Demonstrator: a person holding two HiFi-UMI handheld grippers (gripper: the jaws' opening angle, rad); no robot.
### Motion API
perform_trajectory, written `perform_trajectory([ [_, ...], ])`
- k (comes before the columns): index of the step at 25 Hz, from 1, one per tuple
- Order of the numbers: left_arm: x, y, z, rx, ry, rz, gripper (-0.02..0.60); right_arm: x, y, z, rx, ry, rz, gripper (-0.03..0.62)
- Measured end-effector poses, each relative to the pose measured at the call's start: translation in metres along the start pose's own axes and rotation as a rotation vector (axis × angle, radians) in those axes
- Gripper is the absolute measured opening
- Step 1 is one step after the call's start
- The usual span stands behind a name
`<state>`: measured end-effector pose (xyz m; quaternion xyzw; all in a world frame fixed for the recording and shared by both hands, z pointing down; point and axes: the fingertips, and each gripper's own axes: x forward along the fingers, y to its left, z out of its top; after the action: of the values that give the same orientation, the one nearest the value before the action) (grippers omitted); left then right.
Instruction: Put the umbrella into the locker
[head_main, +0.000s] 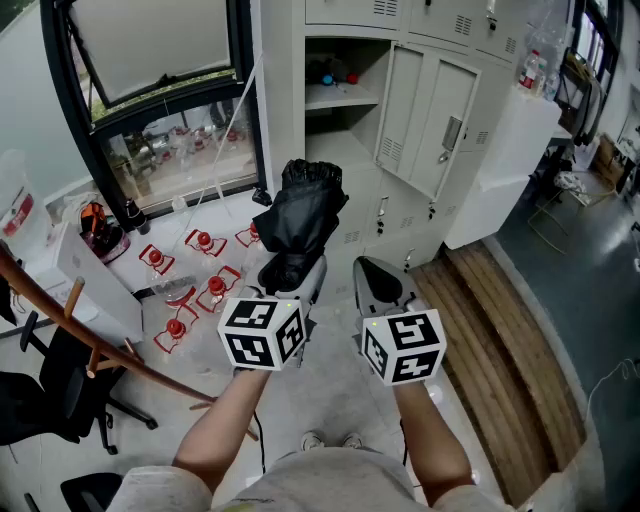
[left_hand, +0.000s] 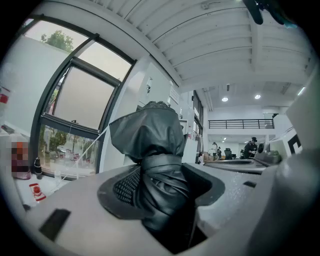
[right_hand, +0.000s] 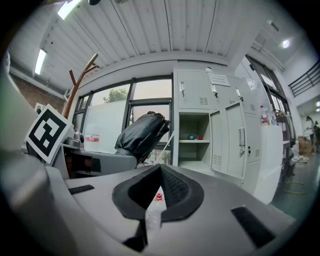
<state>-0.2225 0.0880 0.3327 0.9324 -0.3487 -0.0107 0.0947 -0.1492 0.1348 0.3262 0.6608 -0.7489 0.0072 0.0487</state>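
locker (head_main: 290, 100): white sheet-metal box standing at 12 o'clock, door hanging open | umbrella (head_main: 300, 212): black crinkled fabric bundle sticking up outside locker | left gripper (head_main: 292, 268): pinching umbrella's strapped waist | right gripper (head_main: 368, 272): ribbed pads pressing together at 1 o'clock, carrying nothing

We record both arms stretched forward side by side, the left forearm (head_main: 225, 420) and right forearm (head_main: 432, 435) bare, each hand hidden behind its marker cube (head_main: 262, 330). The left claw (head_main: 290, 270) points level. Its jaws stand wide and clamp the folded black umbrella (head_main: 300, 215), whose bunched end projects ahead of the claw. The right claw (head_main: 378, 275) sits just beside the left claw and points the same way. Its jaws meet at the tips and nothing is gripped between them.
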Motion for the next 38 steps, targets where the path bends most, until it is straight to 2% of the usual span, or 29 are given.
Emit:
perform_trajectory([
  [11,0.004,0.010,-0.003,-0.012,-0.001,-0.013,0.253,0.010,0.008,-0.005,0.010,0.005,-0.006,0.003],
  [22,0.026,0.020,-0.007,-0.001,0.020,-0.027,0.253,0.029,-0.005,-0.002,0.011,-0.012,-0.019,0.003],
  [31,0.066,0.027,-0.012,0.003,0.034,-0.016,0.253,0.054,-0.035,-0.005,0.018,-0.020,-0.010,0.003],
  [38,0.121,0.027,-0.015,0.008,0.047,0.016,0.253,0.085,-0.079,-0.007,0.017,-0.025,0.026,0.003],
])
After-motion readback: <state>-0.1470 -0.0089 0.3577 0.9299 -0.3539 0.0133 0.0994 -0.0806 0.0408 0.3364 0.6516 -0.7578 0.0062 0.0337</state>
